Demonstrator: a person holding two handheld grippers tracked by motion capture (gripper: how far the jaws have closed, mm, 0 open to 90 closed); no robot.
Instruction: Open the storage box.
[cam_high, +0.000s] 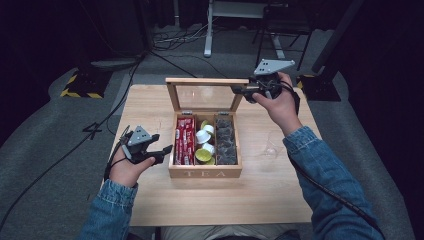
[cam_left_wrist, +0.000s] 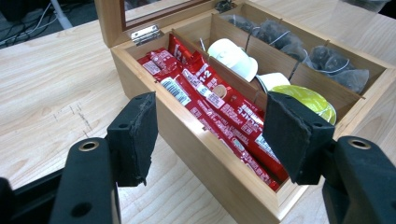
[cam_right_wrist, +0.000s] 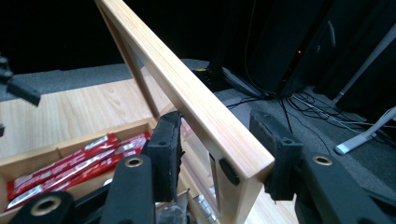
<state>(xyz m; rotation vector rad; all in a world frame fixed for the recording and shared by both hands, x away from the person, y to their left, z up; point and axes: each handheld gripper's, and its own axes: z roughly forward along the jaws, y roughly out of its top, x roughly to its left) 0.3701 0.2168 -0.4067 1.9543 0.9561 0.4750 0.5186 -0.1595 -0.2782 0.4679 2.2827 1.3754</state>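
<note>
Right gripper (cam_right_wrist: 217, 158) has its jaws spread around the top corner of the glass lid (cam_right_wrist: 187, 88). The frame sits between the pads, and I can't tell if either pad actually touches it. Below the jaws is the open tea box (cam_high: 205, 172), with red sachets (cam_right_wrist: 70, 168) in it. Left gripper (cam_left_wrist: 210, 135) is spread too, nothing between the jaws, just beside the box's wall, red sachets and yellow capsule (cam_left_wrist: 308, 100) right ahead.

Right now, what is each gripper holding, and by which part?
The left gripper holds nothing. The right gripper straddles the lid's top corner; grip cannot be told.
</note>
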